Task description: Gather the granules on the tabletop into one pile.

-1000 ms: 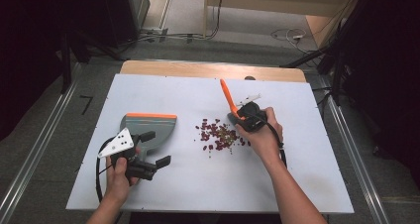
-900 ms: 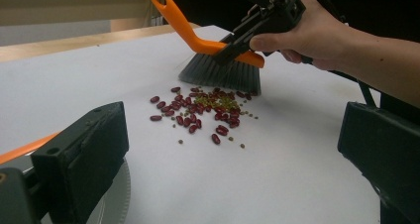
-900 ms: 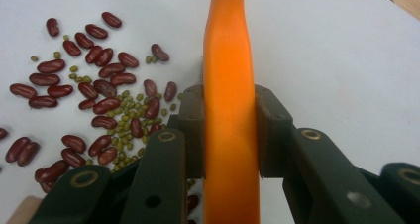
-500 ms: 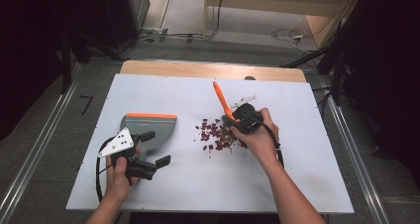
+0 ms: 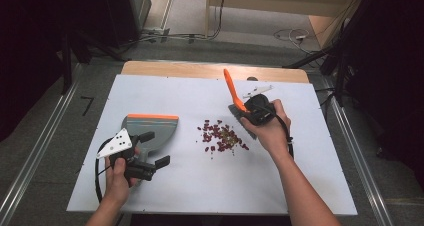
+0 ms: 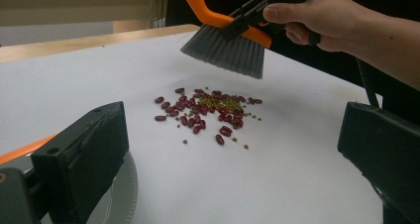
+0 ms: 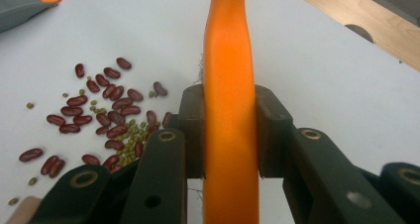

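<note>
A pile of red beans and small green beans (image 5: 221, 136) lies mid-table, also seen as the beans (image 6: 208, 107) and the beans (image 7: 109, 115). My right gripper (image 5: 256, 111) is shut on the orange handle of a brush (image 5: 231, 92). The grey bristles (image 6: 228, 50) hang just above the table at the pile's far right side. In the right gripper view the gripper (image 7: 230, 130) clamps the handle (image 7: 230, 60) from both sides. My left gripper (image 5: 155, 148) stands open and empty beside a grey dustpan (image 5: 150, 128). Its wide gap (image 6: 230, 154) faces the beans.
The dustpan's orange lip (image 5: 152, 117) lies left of the pile, with its grey rim (image 6: 126, 189) under my left jaw. A wooden strip (image 5: 210, 70) runs along the white table's far edge. Bare table (image 5: 200, 186) extends in front of the pile.
The right gripper has lifted the brush a little, so the bristles are off the table beside the beans. The left gripper has stayed where it was.
</note>
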Available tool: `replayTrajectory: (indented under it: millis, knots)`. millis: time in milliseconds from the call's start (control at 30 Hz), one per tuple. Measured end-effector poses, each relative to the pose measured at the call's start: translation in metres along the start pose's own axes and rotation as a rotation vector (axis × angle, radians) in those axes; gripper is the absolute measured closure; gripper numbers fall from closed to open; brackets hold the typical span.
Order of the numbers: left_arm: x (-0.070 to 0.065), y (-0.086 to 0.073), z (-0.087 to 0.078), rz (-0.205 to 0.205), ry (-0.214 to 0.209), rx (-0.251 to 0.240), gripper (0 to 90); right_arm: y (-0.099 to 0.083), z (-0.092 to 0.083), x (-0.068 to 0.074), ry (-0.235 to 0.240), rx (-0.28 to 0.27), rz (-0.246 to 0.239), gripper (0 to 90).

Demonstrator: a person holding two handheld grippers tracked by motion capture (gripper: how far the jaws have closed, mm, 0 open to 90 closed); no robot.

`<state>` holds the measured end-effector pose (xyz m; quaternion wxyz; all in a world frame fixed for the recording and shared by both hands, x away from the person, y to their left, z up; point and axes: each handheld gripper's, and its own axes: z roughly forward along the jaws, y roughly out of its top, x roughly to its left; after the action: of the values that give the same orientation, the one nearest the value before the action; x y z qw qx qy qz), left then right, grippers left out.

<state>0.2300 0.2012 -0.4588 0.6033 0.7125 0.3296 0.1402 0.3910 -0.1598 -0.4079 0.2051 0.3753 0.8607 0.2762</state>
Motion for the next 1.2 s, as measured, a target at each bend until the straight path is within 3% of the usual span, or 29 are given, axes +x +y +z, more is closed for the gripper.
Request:
replayTrajectory:
  millis: [133,400,600,667,867,967,1200]
  knots:
    - [0.0,0.0,0.0,-0.001,0.003,0.0,0.0,0.007,0.01,-0.007,0.054,-0.003,-0.002,68.9]
    - [0.002,0.0,-0.001,-0.006,0.002,-0.004,0.0,0.025,0.036,-0.011,0.036,0.015,-0.11,68.9]
    - [0.003,-0.001,-0.002,-0.007,0.001,-0.004,0.0,0.031,0.054,0.0,0.046,0.062,-0.162,68.9]
    - [0.003,-0.001,-0.002,-0.01,0.0,-0.006,0.0,0.029,0.06,0.008,0.06,0.091,-0.157,68.9]
    - [0.003,-0.001,-0.002,-0.011,-0.001,-0.006,0.0,0.03,0.058,0.029,0.075,0.121,-0.222,69.1]
    - [0.003,-0.001,-0.002,-0.012,-0.001,-0.008,0.0,0.029,0.054,0.033,0.117,0.125,-0.215,69.2]
    - [0.003,0.0,-0.003,-0.014,0.0,-0.011,0.0,0.024,0.048,0.04,0.14,0.128,-0.272,69.1]
